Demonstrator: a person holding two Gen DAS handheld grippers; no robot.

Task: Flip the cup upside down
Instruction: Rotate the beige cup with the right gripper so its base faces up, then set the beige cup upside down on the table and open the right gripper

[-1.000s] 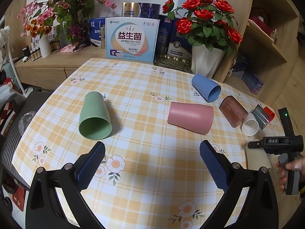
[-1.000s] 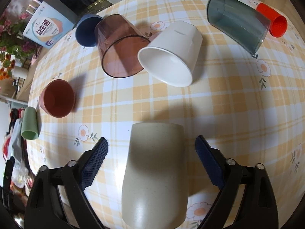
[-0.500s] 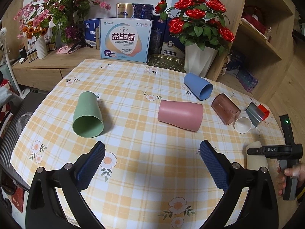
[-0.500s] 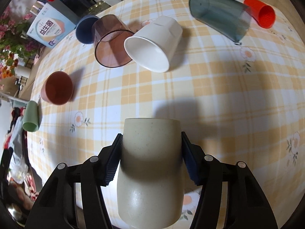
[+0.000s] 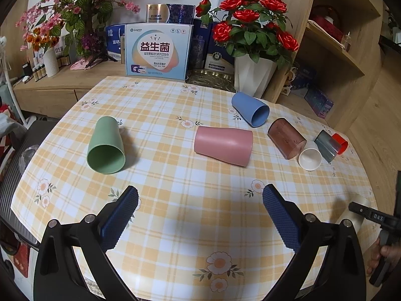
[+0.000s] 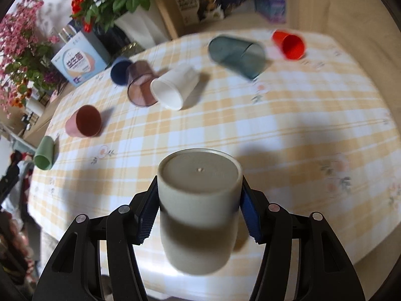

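My right gripper [image 6: 199,210] is shut on a beige cup [image 6: 199,200], pads on both sides. The cup is tilted up, its flat base facing the camera, above the near edge of the checked table [image 6: 288,130]. In the left wrist view the beige cup [image 5: 356,213] shows partly at the far right behind the right gripper's body. My left gripper [image 5: 200,215] is open and empty above the table's front edge. Several other cups lie on their sides: green [image 5: 106,145], pink [image 5: 224,145], blue [image 5: 250,109], brown clear [image 5: 285,138], white [image 5: 309,158], grey clear [image 5: 327,145], red [image 5: 340,141].
A white vase of red roses [image 5: 253,75] and boxes [image 5: 158,50] stand at the back of the table. Wooden shelves [image 5: 335,50] rise at the right. A low sideboard with pink flowers [image 5: 50,75] is at the back left. A dark chair [image 5: 15,165] is at the left.
My right gripper closed on the lying beige cup, lifted it and tipped it so its base now faces the camera. My left gripper has drawn back a little, still open.
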